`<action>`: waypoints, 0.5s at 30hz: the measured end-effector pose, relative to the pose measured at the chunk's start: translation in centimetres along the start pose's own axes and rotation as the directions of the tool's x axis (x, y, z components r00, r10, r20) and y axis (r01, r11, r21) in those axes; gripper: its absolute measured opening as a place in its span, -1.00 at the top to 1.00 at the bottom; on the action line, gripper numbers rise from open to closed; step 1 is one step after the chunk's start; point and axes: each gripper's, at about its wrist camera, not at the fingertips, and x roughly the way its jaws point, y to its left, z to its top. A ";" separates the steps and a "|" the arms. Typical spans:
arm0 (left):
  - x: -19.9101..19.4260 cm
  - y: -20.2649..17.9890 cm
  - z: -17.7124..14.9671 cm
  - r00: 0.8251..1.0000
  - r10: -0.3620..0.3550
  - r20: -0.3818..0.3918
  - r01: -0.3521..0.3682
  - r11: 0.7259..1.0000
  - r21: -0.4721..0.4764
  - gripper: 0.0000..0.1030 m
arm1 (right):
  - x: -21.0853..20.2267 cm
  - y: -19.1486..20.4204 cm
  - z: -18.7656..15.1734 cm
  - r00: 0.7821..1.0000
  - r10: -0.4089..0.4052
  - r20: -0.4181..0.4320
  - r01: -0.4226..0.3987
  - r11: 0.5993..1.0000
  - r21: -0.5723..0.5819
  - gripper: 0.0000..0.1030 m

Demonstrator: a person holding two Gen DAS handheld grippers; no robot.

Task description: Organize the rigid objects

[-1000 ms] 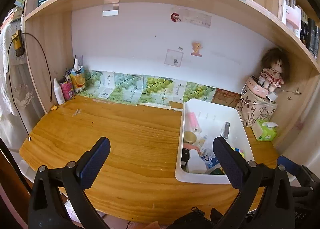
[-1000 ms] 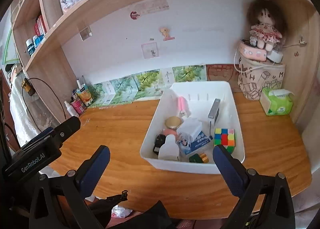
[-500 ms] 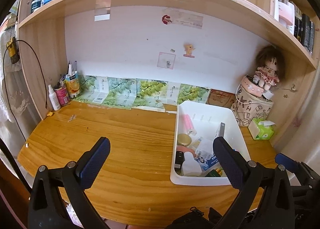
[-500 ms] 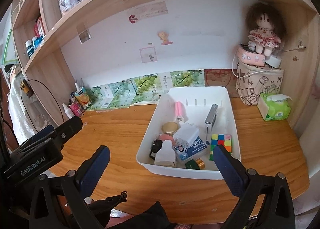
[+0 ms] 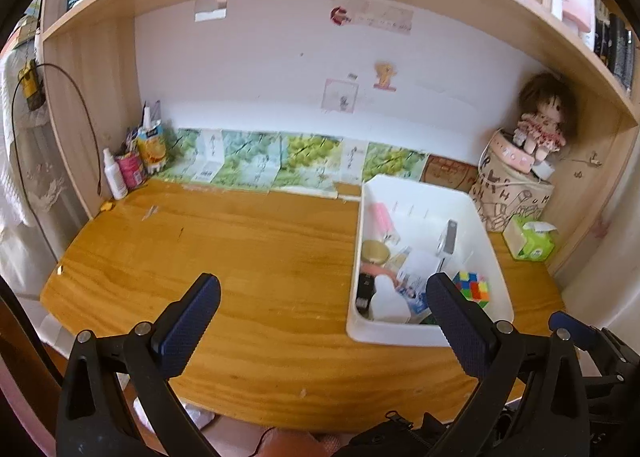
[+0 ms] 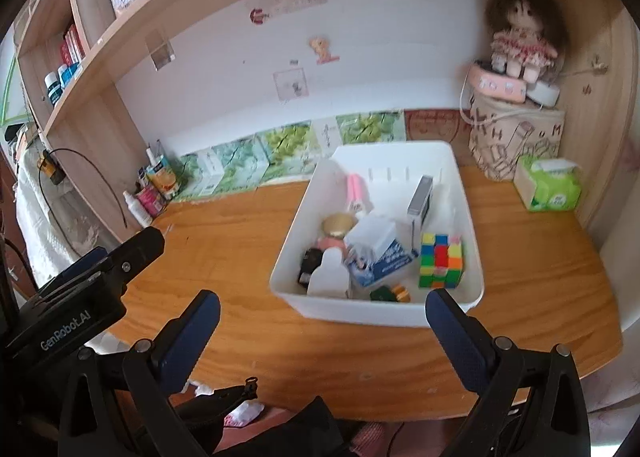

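Observation:
A white bin (image 6: pixel 468 193) stands on the right half of the wooden desk (image 6: pixel 224 257); it also shows in the left wrist view (image 5: pixel 486 225). It holds a Rubik's cube (image 6: pixel 441 260), a white bottle (image 6: pixel 330 271), a blue-and-white box (image 6: pixel 380 257), a pink tube (image 6: pixel 355 189), a gold-lidded jar (image 6: pixel 338 224), a grey box (image 6: pixel 421 199) and small dark items. My left gripper (image 5: pixel 320 309) is open and empty, near the desk's front edge, left of the bin. My right gripper (image 6: pixel 322 317) is open and empty, just before the bin's near wall.
A doll (image 6: pixel 520 33) sits on a patterned box (image 6: pixel 516 137) at the back right, beside a green tissue pack (image 6: pixel 548 185). Small bottles and cans (image 5: pixel 132 165) stand at the back left. Green leaf-print boxes (image 5: pixel 280 165) line the back wall. Bookshelves hang overhead.
Both grippers have drawn back and shifted a little; the bin now sits further into each view. Both stay open and empty. Nothing on the desk has moved.

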 end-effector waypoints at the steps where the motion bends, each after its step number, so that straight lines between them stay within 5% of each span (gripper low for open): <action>1: 0.0 0.1 -0.1 1.000 0.005 -0.004 -0.005 1.000 -0.001 -0.99 | 0.0 0.1 -0.1 1.000 0.003 -0.004 -0.003 1.000 0.001 -1.00; 15: -0.5 0.6 -0.9 1.000 0.026 -0.018 -0.026 1.000 -0.012 -0.99 | -0.2 0.6 -1.1 0.999 0.006 -0.036 -0.006 1.000 0.002 -1.00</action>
